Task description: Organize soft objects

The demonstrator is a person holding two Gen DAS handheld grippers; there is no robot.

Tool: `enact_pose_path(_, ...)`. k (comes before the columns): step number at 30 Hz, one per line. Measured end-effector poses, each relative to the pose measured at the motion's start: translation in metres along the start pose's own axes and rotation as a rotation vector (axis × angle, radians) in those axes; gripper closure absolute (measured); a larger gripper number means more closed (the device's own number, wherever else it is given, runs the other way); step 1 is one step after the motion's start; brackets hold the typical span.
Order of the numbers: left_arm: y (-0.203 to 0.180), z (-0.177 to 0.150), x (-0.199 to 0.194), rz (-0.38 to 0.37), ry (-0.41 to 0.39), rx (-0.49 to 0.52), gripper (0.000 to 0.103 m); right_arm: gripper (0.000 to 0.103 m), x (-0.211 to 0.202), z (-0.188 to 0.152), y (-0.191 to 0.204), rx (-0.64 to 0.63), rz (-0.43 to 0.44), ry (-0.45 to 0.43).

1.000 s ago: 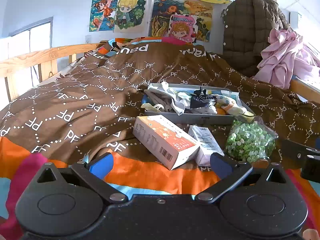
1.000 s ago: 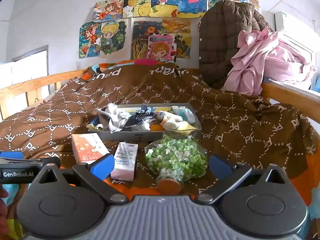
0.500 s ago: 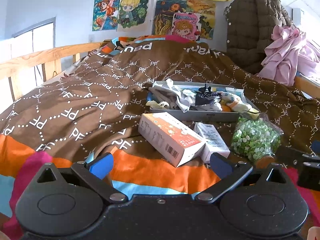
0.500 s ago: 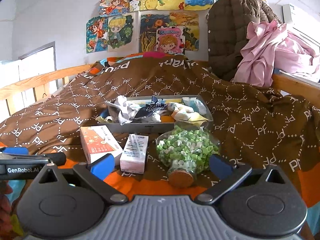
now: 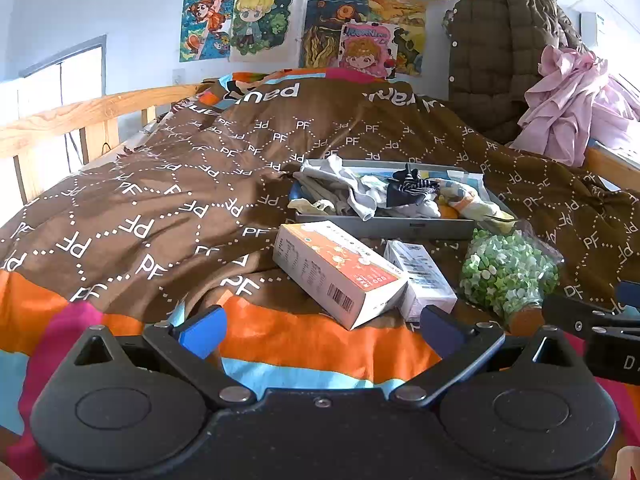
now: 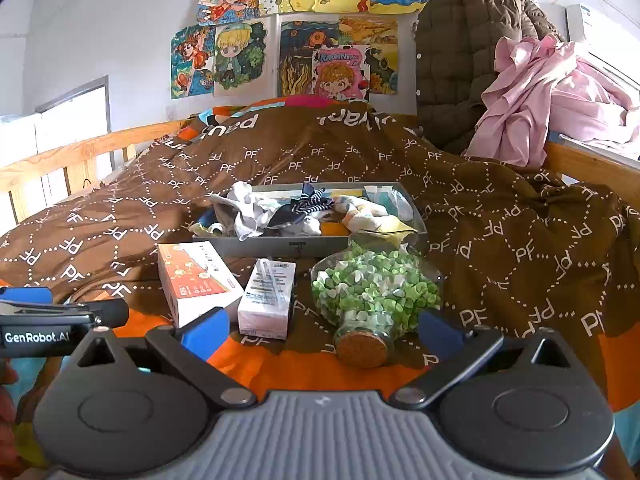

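Observation:
A grey tray (image 5: 384,227) (image 6: 280,246) heaped with socks and small cloths (image 5: 360,196) (image 6: 276,212) sits mid-bed on the brown quilt. In front of it lie an orange-and-white box (image 5: 336,272) (image 6: 196,280), a small white carton (image 5: 420,276) (image 6: 268,296) and a corked glass jar of green paper hearts (image 5: 508,272) (image 6: 372,300). My left gripper (image 5: 320,330) stands open low over the bed's near edge, nothing between its blue pads. My right gripper (image 6: 322,332) is open too, just short of the carton and the jar's cork.
A wooden bed rail (image 5: 80,116) runs along the left. A brown quilted coat (image 6: 472,64) and pink clothes (image 6: 552,96) hang at the back right, above a wooden ledge. Cartoon posters (image 5: 320,28) cover the far wall. Broad bare quilt (image 5: 160,200) lies left of the tray.
Both grippers have drawn back a little and tilted upward, so the tray and boxes sit slightly farther away and more of the wall shows. Nothing was grasped.

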State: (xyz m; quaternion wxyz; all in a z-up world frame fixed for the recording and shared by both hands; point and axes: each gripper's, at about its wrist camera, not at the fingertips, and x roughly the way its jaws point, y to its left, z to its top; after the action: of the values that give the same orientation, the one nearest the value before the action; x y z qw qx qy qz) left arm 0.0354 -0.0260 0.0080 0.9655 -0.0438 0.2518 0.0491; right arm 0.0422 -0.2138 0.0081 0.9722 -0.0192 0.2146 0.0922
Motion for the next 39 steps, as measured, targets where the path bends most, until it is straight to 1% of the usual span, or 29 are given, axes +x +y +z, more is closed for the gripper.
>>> enact_pose_path(39,0.0049,-0.0056,0.0015,0.008,0.018,-0.01,0.001,0.0,0.0007,0.0,-0.0013,0.001,-0.001,0.003)
